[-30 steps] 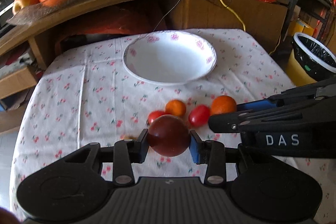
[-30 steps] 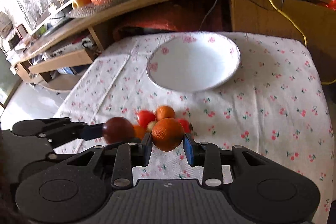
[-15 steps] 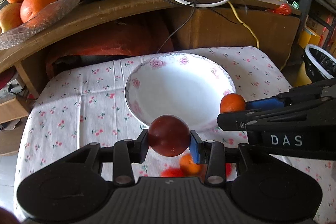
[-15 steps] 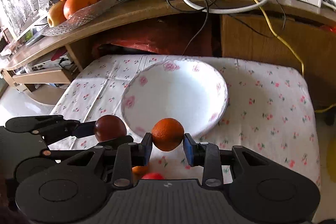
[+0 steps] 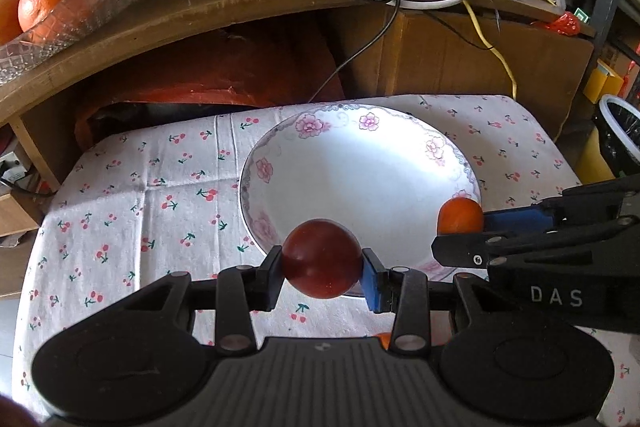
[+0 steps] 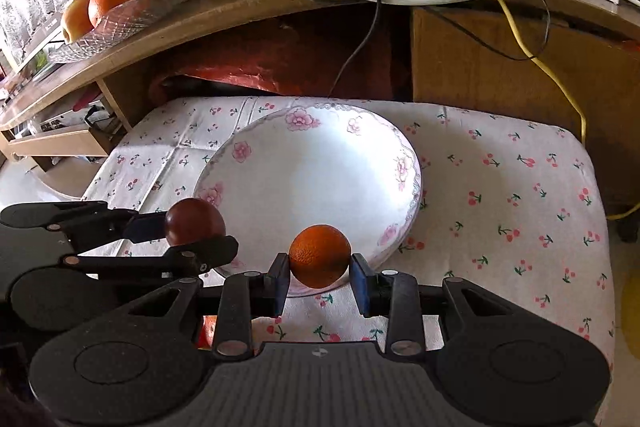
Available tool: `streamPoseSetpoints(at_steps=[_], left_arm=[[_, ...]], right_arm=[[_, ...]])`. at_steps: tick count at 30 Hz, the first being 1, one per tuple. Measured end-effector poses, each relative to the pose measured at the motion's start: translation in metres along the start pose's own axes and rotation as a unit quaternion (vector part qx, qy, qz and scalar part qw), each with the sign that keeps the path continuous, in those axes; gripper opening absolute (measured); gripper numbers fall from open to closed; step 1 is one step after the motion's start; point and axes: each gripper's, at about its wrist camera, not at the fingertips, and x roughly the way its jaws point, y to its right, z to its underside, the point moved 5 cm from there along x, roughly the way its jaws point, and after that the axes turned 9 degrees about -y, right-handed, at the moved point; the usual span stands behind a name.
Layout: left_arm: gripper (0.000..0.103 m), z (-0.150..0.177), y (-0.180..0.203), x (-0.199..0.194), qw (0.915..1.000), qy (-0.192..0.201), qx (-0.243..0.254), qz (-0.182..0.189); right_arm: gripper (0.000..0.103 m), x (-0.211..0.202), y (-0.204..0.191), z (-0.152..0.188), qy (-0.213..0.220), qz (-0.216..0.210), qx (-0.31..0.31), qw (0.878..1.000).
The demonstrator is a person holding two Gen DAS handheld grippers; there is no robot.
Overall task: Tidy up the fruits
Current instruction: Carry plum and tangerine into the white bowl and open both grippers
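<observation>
My tabletop [image 5: 132, 211], draped in a white cloth printed with small cherries, fills both views; the right wrist view alone shows its right edge, while the left wrist view alone shows a black-lined bin [image 5: 624, 139] beyond that side. The curved wooden shelf [image 6: 248, 11] behind carries tangled cables and a cut-glass dish [image 6: 132, 15] of oranges, seen whole only from the right wrist. The plate [image 5: 304, 195], smooth white ceramic with a pink flower rim, sits mid-cloth. My left hand-held gripper [image 5: 322, 275] is clamped on a round, glossy dark-red plum [image 5: 322, 259], held above the plate's near rim; the right wrist view shows it from the side at [image 6: 195, 223]. My right hand-held gripper [image 6: 319, 279] pinches a dimpled orange [image 6: 319, 255] over the plate's near right rim, its pads blue. A sliver of orange fruit [image 5: 383, 339] peeks below the left fingers [image 5: 376, 287], lying on the cloth.
</observation>
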Motion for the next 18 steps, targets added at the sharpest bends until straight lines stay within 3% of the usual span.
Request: streamPoseSetpoints(at_steps=[18], left_arm=[[0.048, -0.0023, -0.0045, 0.0026, 1.0000, 0.003, -0.008, 0.001]], right_arm=[[0.033, 0.0034, -0.0004, -0.0037, 0.011, 0.006, -0.014, 1.000]])
